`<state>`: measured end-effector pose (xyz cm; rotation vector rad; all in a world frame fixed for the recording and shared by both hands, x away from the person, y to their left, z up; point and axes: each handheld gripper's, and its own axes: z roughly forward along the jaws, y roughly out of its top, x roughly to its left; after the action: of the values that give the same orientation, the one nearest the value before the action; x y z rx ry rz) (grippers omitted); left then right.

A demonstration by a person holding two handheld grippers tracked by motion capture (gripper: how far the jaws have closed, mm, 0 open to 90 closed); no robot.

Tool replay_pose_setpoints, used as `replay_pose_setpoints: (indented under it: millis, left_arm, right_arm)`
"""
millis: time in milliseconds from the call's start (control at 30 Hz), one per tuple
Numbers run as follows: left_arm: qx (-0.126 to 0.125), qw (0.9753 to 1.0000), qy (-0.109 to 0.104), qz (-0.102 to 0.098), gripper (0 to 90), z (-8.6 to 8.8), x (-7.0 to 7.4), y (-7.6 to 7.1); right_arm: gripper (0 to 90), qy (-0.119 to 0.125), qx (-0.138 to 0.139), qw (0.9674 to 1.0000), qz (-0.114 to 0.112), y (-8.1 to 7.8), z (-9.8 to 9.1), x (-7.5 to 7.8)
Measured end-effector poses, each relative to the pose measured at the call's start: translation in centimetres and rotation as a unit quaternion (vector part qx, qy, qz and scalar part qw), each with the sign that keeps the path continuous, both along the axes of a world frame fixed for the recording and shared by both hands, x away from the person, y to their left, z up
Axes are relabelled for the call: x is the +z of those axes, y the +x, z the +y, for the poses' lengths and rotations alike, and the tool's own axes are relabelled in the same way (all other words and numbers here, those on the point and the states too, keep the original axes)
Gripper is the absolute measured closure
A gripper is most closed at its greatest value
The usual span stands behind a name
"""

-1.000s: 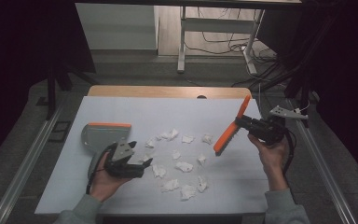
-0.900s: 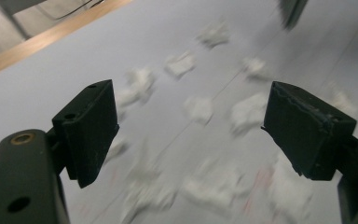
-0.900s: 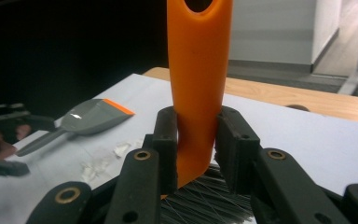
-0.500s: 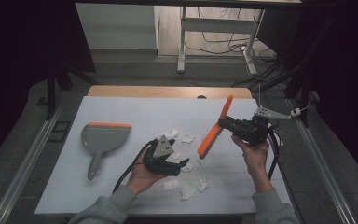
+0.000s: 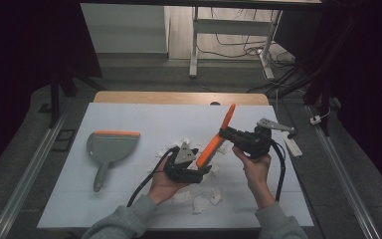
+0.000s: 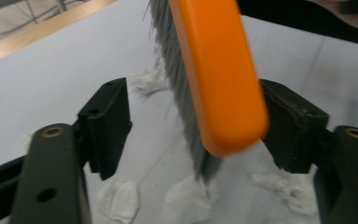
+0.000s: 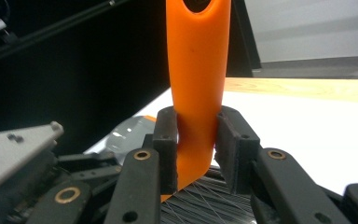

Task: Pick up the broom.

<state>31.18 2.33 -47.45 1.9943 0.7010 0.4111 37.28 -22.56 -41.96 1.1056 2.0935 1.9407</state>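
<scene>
An orange hand brush is held tilted above the white table, clamped at its handle by the right gripper, whose two black pads are seen pressed against either side of the orange plastic in the right gripper view. The brush's lower, bristled end is positioned between the jaws of the left gripper, which have just been closing around it; in the left gripper view the orange back and the grey bristles stand in the gap, with the left-hand pad still clear of the bristles, while contact at the right-hand pad cannot be told. Crumpled scraps of white paper are scattered on the table beneath and around both grippers. A grey dustpan with an orange edge is left lying flat well apart to the left, its handle pointed toward the person's side of the table.
</scene>
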Motion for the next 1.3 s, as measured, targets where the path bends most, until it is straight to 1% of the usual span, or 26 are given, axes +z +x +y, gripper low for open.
replay_pose_setpoints:
  millis: [33, 100, 133, 167, 233, 333, 400, 600, 633, 667, 800, 833, 867, 900, 933, 967, 1000, 1033, 1067, 1100, 1133, 1167, 1200, 1233, 1267, 1300]
  left_arm:
    - [0.004, 1.0, -0.001, 0.003, 37.6, 0.0, -0.1, 0.1]
    - [0.011, 0.9999, -0.005, 0.002, 45.5, 0.1, -0.1, 0.3]
    - [0.01, 0.9999, -0.007, -0.001, 53.2, 0.2, -0.1, 0.3]
    - [0.013, 0.9999, -0.009, -0.007, 58.7, 0.4, 0.0, 0.4]
    - [0.013, 0.9998, -0.01, -0.009, 71.2, 0.5, 0.1, 0.4]
    - [0.023, 0.9997, 0.004, -0.011, 75.3, 0.6, 0.1, 0.5]
    - [0.023, 0.9997, 0.004, -0.007, 76.1, 0.8, 0.1, 0.5]
    - [0.025, 0.9995, 0.014, -0.014, 77.0, 1.2, 0.3, 0.6]
    - [0.023, 0.9996, 0.014, -0.013, 77.2, 1.4, 0.3, 0.6]
    - [0.022, 0.9996, 0.015, -0.011, 77.4, 1.5, 0.4, 0.6]
    - [0.014, 0.9997, 0.019, -0.007, 77.8, 2.1, 0.6, 0.8]
    - [0.014, 0.9996, 0.023, -0.003, 77.9, 2.5, 0.8, 0.9]
    - [0.014, 0.9996, 0.023, -0.003, 78.0, 2.5, 0.8, 0.9]
    - [0.012, 0.9996, 0.025, 0.001, 78.0, 2.9, 0.9, 1.0]
    - [0.011, 0.9996, 0.027, 0.004, 78.0, 3.3, 1.0, 1.1]
    - [0.006, 0.9994, 0.032, 0.011, 78.0, 3.7, 1.1, 1.2]
    - [-0.001, 0.9991, 0.039, 0.019, 78.0, 4.2, 1.3, 1.3]
    - [-0.002, 0.9986, 0.051, 0.016, 77.9, 4.7, 1.5, 1.3]
    - [-0.013, 0.9973, 0.067, 0.026, 77.9, 5.9, 2.0, 1.2]
    - [-0.013, 0.9973, 0.067, 0.026, 77.9, 5.9, 2.0, 1.2]
    - [-0.013, 0.997, 0.071, 0.03, 77.9, 6.4, 2.2, 1.2]
    - [-0.017, 0.9965, 0.072, 0.039, 77.9, 7.0, 2.4, 1.1]
    - [-0.022, 0.996, 0.073, 0.045, 77.8, 7.5, 2.6, 1.1]
    - [-0.044, 0.9926, 0.085, 0.074, 77.8, 8.4, 2.9, 1.3]
    - [-0.055, 0.9904, 0.094, 0.086, 77.8, 8.7, 2.9, 1.3]
    - [-0.055, 0.9904, 0.094, 0.086, 77.8, 8.7, 2.9, 1.3]
  right_arm:
    - [70.4, 0.008, 0.0, 1.0, 0.004, -0.1, 0.3, -0.1]
    - [70.3, 0.011, 0.001, 0.9999, 0.008, -0.2, 0.6, -0.2]
    - [70.3, 0.012, 0.0, 0.9999, 0.009, -0.2, 0.7, -0.3]
    - [70.3, 0.012, 0.001, 0.9999, 0.011, -0.3, 0.9, -0.3]
    - [70.3, 0.014, 0.001, 0.9998, 0.015, -0.3, 1.1, -0.5]
    - [70.2, 0.017, -0.002, 0.9997, 0.017, -0.4, 1.4, -0.6]
    - [70.2, 0.016, -0.004, 0.9997, 0.016, -0.5, 1.5, -0.7]
    - [70.1, 0.02, -0.005, 0.9995, 0.025, -0.5, 1.6, -0.8]
    - [70.1, 0.023, -0.005, 0.9994, 0.027, -0.4, 1.6, -0.8]
    - [70.0, 0.018, -0.004, 0.9995, 0.024, -0.4, 1.7, -0.8]
    - [68.8, 0.016, -0.001, 0.9995, 0.028, -0.3, 1.7, -0.9]
    - [65.2, 0.014, 0.001, 0.9996, 0.023, -0.4, 1.8, -0.9]
    - [63.3, 0.013, 0.002, 0.9997, 0.019, -0.4, 1.7, -0.9]
    - [60.3, 0.012, 0.001, 0.9998, 0.018, -0.4, 1.6, -0.8]
    - [60.3, 0.012, 0.001, 0.9998, 0.018, -0.4, 1.6, -0.8]
    - [54.8, 0.009, 0.003, 0.9999, 0.012, -0.4, 1.4, -0.5]
    - [53.1, 0.001, 0.005, 1.0, 0.006, -0.4, 1.2, -0.4]
    - [49.9, -0.011, 0.007, 0.9999, 0.0, -0.5, 1.1, -0.2]
    - [47.1, -0.027, 0.01, 0.9996, -0.007, -0.5, 1.0, 0.0]
    - [44.7, -0.043, 0.014, 0.9989, -0.013, -0.5, 0.9, 0.1]
    - [43.1, -0.059, 0.017, 0.998, -0.017, -0.6, 0.8, 0.1]
    - [43.1, -0.059, 0.017, 0.998, -0.017, -0.6, 0.8, 0.1]
    - [40.4, -0.08, 0.021, 0.9963, -0.022, -0.6, 0.5, 0.2]
    - [40.0, -0.089, 0.025, 0.9955, -0.021, -0.7, 0.5, 0.2]
    - [40.0, -0.097, 0.026, 0.9947, -0.022, -0.8, 0.4, 0.3]
    - [40.0, -0.097, 0.026, 0.9947, -0.022, -0.8, 0.4, 0.3]
